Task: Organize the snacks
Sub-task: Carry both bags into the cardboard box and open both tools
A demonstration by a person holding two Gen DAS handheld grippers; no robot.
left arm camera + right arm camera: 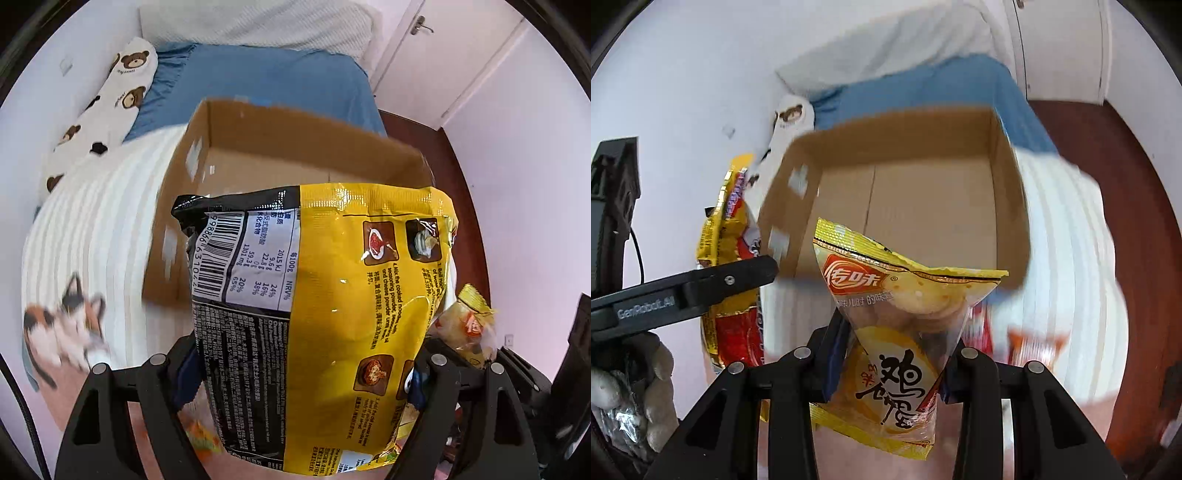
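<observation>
My left gripper (303,373) is shut on a large yellow and black noodle packet (325,295), held up in front of an open cardboard box (295,147) on the bed. My right gripper (886,365) is shut on a yellow cracker bag (897,325), held just before the same box (923,206), whose inside looks bare. The cracker bag also shows at the right of the left wrist view (467,325). The noodle packet and the left gripper's arm show at the left of the right wrist view (731,258).
The box sits on a white striped blanket (92,229) over a blue sheet (266,77). A bear-print pillow (99,110) lies along the left wall. More snack packets (1027,339) lie blurred on the blanket right of the cracker bag. Dark wood floor (1126,184) lies right.
</observation>
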